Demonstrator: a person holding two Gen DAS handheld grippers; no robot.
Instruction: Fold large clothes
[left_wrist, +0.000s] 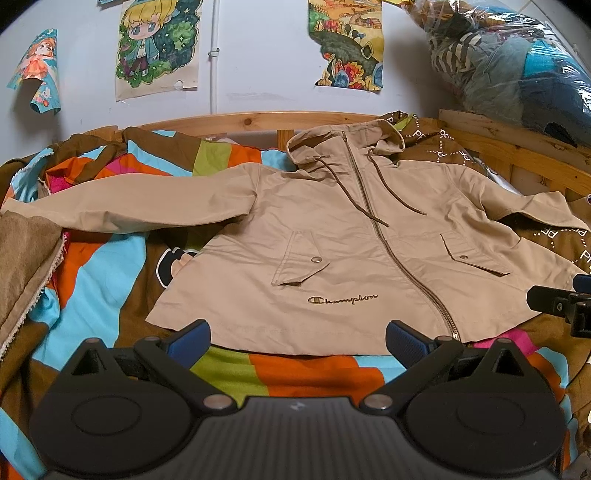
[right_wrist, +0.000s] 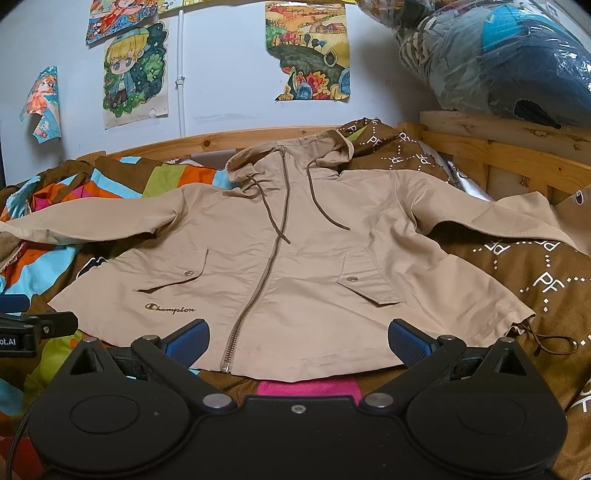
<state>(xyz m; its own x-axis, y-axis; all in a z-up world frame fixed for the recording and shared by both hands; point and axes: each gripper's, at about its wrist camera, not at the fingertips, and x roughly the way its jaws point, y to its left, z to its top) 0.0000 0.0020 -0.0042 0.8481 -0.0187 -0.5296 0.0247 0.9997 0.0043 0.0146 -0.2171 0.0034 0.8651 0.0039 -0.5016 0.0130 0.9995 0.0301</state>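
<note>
We see a beige hooded jacket (left_wrist: 354, 243) lying face up and spread flat on a bed covered by a colourful patchwork sheet (left_wrist: 295, 369). Its zipper (left_wrist: 391, 240) is closed and runs down the front, two brown drawstrings trail from the hood, and both sleeves stretch outward to the sides. A brown "Champion" logo (left_wrist: 343, 300) sits near the hem.

We hold the left gripper (left_wrist: 297, 338) just in front of the hem, its blue-padded fingers (left_wrist: 190, 341) spread wide with nothing between them. In the right wrist view, the right gripper (right_wrist: 297, 339) is likewise wide open and empty, poised at the hem to the right of the zipper's lower end.

A brown cloth printed with white "PF" letters (right_wrist: 546, 280) lies beneath the jacket's right side. A wooden bed frame (right_wrist: 498, 151) borders the far edge, cartoon posters (right_wrist: 136, 70) hang on the white wall, and a plastic-wrapped bundle (right_wrist: 498, 55) sits at upper right.
</note>
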